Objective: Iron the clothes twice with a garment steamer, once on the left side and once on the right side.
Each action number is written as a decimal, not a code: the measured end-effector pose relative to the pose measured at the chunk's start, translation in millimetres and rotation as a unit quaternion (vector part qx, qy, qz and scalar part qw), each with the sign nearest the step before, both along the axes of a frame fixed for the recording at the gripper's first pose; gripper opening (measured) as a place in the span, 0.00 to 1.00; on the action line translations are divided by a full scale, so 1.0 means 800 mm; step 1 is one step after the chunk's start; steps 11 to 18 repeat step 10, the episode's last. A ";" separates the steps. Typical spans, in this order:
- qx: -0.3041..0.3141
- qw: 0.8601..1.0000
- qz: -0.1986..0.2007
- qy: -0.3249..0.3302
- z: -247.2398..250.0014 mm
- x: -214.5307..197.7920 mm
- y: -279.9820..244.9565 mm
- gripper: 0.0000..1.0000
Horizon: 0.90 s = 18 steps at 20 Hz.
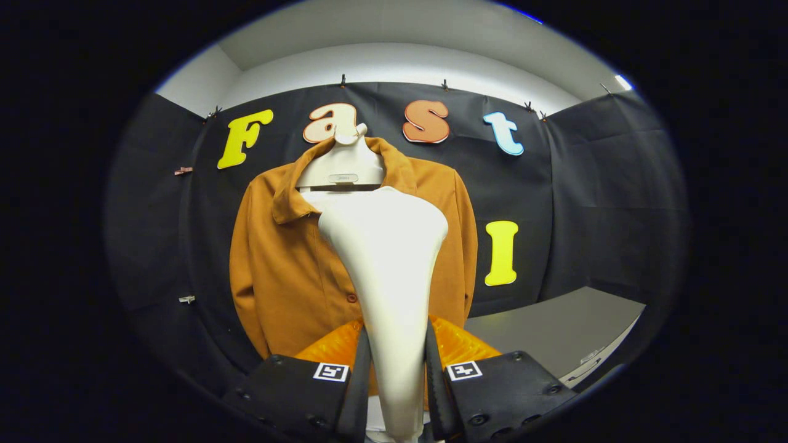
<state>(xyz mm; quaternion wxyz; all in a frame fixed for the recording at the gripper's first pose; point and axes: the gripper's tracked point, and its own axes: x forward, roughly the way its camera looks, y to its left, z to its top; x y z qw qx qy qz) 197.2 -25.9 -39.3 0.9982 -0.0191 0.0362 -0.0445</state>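
An orange-brown shirt (289,271) hangs on a white hanger (345,166) against the booth's wall, straight ahead of me. My gripper (397,369) is shut on the white garment steamer (385,258), both black fingers (360,381) pressing its narrow handle. The steamer stands upright between the fingers, its wide head raised in front of the shirt's middle, just under the collar. How far the head is from the cloth I cannot tell. The steamer hides the shirt's centre and part of its right half.
A grey table (554,329) lies to the right of the shirt, beyond my right finger. A translucent orange part (332,347) sits just behind the fingers, at the steamer's base.
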 end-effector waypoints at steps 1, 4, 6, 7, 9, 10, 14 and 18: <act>0.001 1.000 0.001 -0.005 0.002 0.000 -0.002 0.43; -0.001 1.000 0.009 -0.015 0.008 0.002 -0.003 0.43; -0.002 1.000 0.013 -0.019 0.011 0.003 -0.004 0.43; -0.002 1.000 0.015 -0.020 0.012 0.004 -0.004 0.43; -0.002 1.000 0.016 -0.023 0.014 0.005 -0.007 0.43; -0.002 1.000 0.017 -0.025 0.015 0.007 -0.007 0.43; -0.002 1.000 0.017 -0.025 0.015 0.007 -0.007 0.43; -0.002 1.000 0.017 -0.025 0.015 0.007 -0.007 0.43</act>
